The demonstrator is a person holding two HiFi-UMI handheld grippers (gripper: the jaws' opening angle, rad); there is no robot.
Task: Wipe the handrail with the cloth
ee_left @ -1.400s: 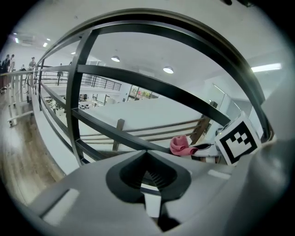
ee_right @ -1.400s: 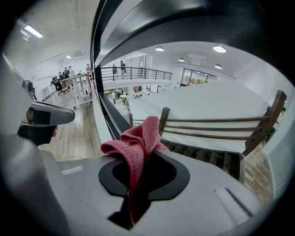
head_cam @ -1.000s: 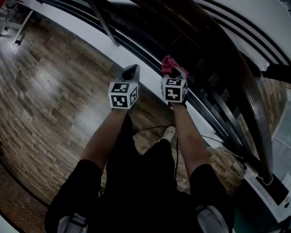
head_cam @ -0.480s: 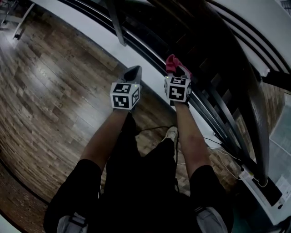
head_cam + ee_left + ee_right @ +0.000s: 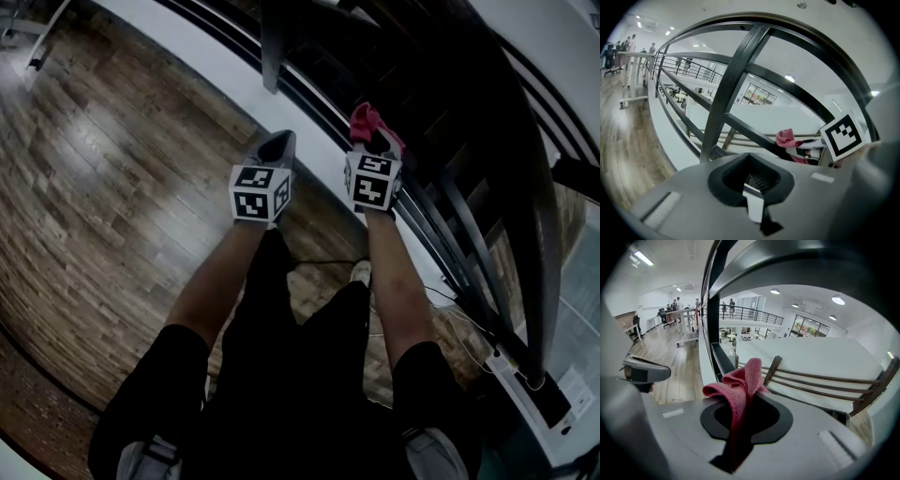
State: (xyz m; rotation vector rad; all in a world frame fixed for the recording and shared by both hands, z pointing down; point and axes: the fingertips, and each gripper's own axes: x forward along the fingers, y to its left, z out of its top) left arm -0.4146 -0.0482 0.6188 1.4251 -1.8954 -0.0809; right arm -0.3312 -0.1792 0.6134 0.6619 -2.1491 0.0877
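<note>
In the head view the dark wooden handrail (image 5: 527, 187) curves down the right side, above black railing bars. A pink cloth (image 5: 364, 120) sticks out of my right gripper (image 5: 377, 141), which is shut on it and sits close to the lower bars, left of and below the handrail. In the right gripper view the cloth (image 5: 739, 386) bunches up out of the jaws of that gripper (image 5: 745, 414), and the handrail (image 5: 801, 263) arches overhead. My left gripper (image 5: 277, 142) is beside it, shut and holding nothing. The left gripper view shows its jaws (image 5: 751, 174) shut, with the cloth (image 5: 787, 137) to the right.
A black upright post (image 5: 272, 37) rises from the white ledge (image 5: 225, 70) that runs along the railing. Wooden floor (image 5: 94, 187) spreads to the left. A thin cable (image 5: 314, 265) and a white box (image 5: 562, 408) lie near the person's feet. Far-off people and desks show in both gripper views.
Both grippers have edged forward and slightly right toward the railing. The cloth stays held in the right gripper, and the left gripper stays shut.
</note>
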